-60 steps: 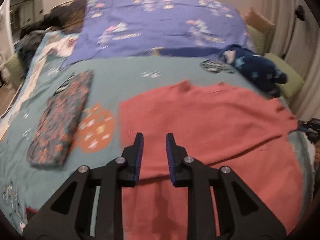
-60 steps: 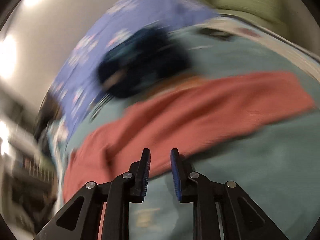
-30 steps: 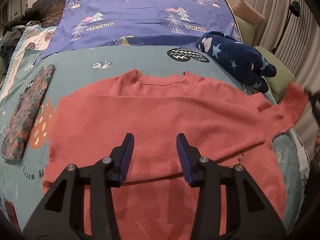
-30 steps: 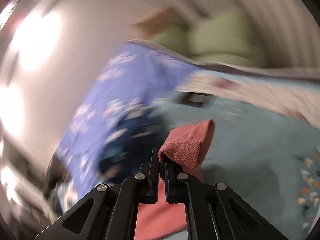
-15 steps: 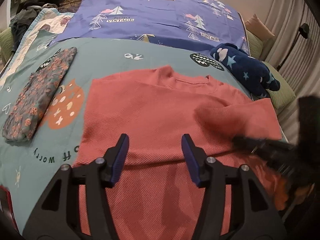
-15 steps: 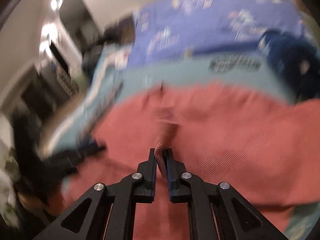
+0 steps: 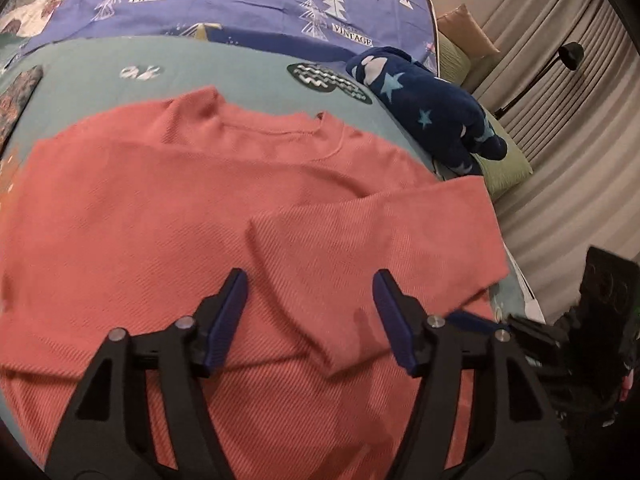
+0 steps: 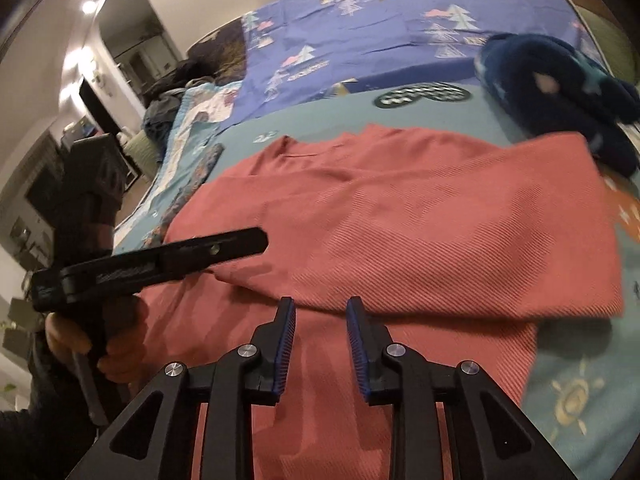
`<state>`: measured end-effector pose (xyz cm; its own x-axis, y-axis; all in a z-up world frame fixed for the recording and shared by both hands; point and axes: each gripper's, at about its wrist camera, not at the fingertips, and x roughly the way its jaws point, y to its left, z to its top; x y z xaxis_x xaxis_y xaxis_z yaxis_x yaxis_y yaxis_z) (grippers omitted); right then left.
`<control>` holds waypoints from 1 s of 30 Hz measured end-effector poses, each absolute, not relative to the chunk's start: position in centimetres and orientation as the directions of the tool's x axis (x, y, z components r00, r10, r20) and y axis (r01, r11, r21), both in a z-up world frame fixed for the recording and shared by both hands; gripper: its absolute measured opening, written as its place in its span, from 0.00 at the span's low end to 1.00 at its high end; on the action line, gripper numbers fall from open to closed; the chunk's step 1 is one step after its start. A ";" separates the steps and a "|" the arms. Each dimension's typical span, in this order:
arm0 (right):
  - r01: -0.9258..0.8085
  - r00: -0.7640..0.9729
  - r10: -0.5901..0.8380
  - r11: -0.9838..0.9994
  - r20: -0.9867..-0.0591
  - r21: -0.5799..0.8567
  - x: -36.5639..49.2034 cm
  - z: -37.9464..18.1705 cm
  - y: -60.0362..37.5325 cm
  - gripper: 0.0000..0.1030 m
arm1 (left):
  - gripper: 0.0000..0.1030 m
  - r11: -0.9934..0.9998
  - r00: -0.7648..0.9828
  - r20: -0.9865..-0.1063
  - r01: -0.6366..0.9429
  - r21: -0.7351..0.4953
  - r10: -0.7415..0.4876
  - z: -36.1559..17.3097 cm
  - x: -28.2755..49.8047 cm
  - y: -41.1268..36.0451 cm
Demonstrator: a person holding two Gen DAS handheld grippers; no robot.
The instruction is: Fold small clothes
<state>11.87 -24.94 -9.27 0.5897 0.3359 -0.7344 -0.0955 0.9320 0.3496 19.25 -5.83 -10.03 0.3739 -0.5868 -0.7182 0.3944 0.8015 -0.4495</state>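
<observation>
Lying flat on the teal bedspread (image 7: 240,64), the red sweater (image 7: 152,216) was seen with its neckline toward the purple sheet (image 7: 248,4) and its long axis crosswise, one sleeve (image 8: 440,240) folded over the body. The left gripper (image 7: 310,312) was closing, the right gripper (image 8: 320,340) opening; nothing was held between either pair of jaws.

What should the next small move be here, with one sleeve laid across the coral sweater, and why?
Probably take the left gripper to the sweater's other side for the second sleeve. The right sleeve already lies folded across the body, and the right gripper, jaws opening, holds no cloth. The left jaws are empty and closing slightly.
</observation>
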 end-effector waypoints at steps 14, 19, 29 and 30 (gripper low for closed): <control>0.078 0.677 0.189 0.942 -0.711 0.325 9.5 -7.0 -31.6 0.42 | 0.04 0.860 0.633 -0.587 0.427 -0.280 -0.505 1.5 19.5 0.1; 0.118 0.640 0.154 0.949 -0.753 0.294 9.9 -8.2 -31.4 0.43 | 0.04 0.898 0.646 -0.627 0.359 -0.253 -0.435 0.1 20.0 3.2; 0.124 0.608 0.090 0.971 -0.789 0.206 11.0 -9.0 -30.1 0.45 | 0.04 0.925 0.615 -0.692 0.239 -0.295 -0.379 -4.9 21.3 7.4; 0.125 0.607 0.086 0.971 -0.790 0.202 11.0 -9.0 -30.1 0.46 | 0.05 0.926 0.607 -0.700 0.230 -0.298 -0.376 -5.5 21.4 7.7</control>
